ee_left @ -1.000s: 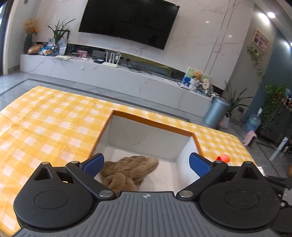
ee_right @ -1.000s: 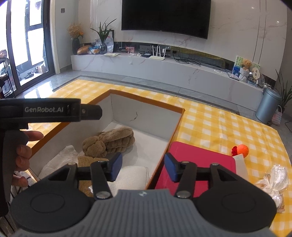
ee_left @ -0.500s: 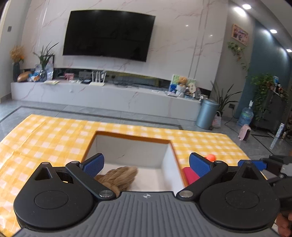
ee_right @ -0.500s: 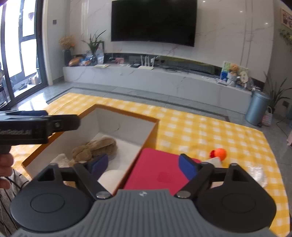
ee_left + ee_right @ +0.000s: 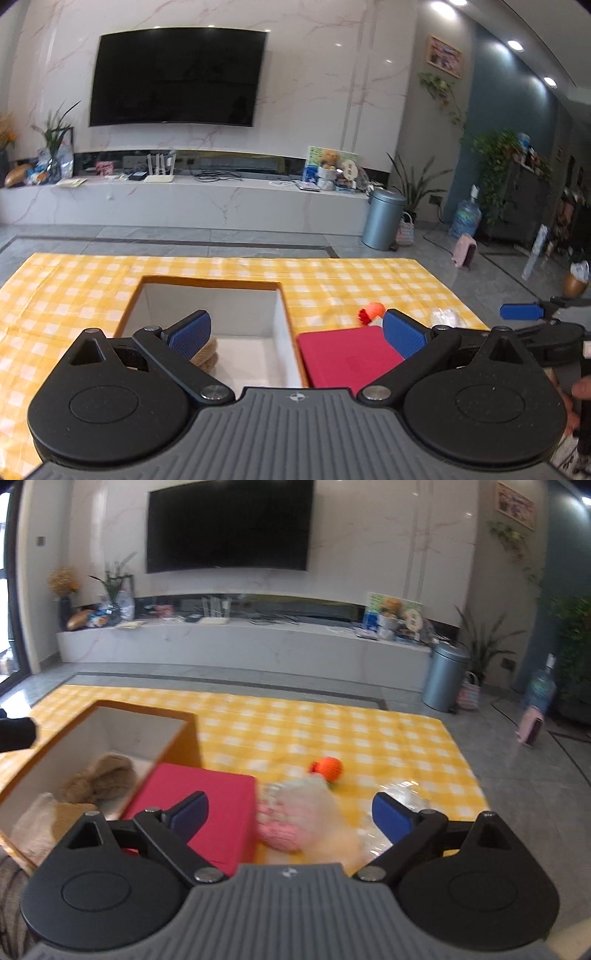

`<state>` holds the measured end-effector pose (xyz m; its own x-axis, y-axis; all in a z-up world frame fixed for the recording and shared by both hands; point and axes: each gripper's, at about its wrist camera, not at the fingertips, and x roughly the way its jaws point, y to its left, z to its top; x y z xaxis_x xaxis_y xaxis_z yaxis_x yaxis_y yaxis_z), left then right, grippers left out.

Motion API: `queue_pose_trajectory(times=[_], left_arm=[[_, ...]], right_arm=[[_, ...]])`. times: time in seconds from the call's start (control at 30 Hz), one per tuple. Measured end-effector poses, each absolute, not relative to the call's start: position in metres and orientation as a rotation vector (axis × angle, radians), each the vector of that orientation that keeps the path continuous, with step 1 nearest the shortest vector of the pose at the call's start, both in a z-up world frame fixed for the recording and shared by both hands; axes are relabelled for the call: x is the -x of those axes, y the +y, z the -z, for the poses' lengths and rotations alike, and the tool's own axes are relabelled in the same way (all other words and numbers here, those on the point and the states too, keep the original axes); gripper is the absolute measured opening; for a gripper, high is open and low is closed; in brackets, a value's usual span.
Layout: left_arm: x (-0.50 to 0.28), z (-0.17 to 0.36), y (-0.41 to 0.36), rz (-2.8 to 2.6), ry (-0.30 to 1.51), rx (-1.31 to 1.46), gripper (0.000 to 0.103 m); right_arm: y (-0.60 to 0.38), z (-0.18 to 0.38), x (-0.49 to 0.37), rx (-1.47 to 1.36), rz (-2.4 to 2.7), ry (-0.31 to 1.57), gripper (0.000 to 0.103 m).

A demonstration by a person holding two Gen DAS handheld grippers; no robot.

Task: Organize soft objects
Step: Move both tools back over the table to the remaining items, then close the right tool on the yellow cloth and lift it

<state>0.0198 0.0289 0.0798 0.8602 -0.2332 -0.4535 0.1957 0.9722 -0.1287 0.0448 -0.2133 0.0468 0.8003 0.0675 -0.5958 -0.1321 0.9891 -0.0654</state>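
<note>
Both views have swung rightward — right gripper (image 5: 290, 816) jaws just opened wide over a blurred, seemingly pink plush (image 5: 284, 829); left gripper (image 5: 295, 334) wide, empty.

Both cams sit behind my tongs, looking forward and slightly down over the desk (image 5: 332, 280) toward the TV wall. Left wrist view is close above the open box (image 5: 280, 325), near its front edge. Right wrist view sits further right, box (image 5: 177, 738) at frame left, red case (image 5: 207, 801) just ahead. Shared: box, red case (image 5: 343, 354), orange toy (image 5: 373, 310) (image 5: 328, 770), TV (image 5: 177, 77) (image 5: 229, 524).
</note>
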Motion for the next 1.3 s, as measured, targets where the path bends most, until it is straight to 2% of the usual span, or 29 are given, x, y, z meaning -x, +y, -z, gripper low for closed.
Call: queue_pose_trajectory(times=[0.33,0.5,0.93,1.13,1.2,1.27,1.3], left_arm=[[-0.031,-0.066,-0.02,0.312,0.546,0.017,0.103],[-0.037,-0.052,-0.04,0.32,0.589,-0.002,0.103],[-0.036,-0.031,-0.047,0.356,0.668,-0.037,0.103],[-0.032,-0.032,-0.047,0.356,0.658,-0.064,0.103],[-0.032,-0.034,-0.047,0.361,0.652,-0.064,0.103],[-0.031,-0.036,-0.046,0.365,0.651,-0.065,0.103],[-0.031,-0.037,-0.048,0.365,0.649,-0.066,0.103]], right_arm=[[-0.27,0.027,-0.083,0.08,0.087,0.921,0.097],[-0.277,0.067,-0.095,0.0,0.024,1.066,0.097],[-0.24,0.11,-0.109,0.165,0.012,1.23,0.095],[-0.253,0.108,-0.109,0.052,-0.007,1.254,0.079],[-0.253,0.106,-0.107,0.047,-0.028,1.244,0.071],[-0.251,0.103,-0.104,0.052,-0.068,1.231,0.054],[-0.25,0.102,-0.102,0.052,-0.087,1.221,0.051]])
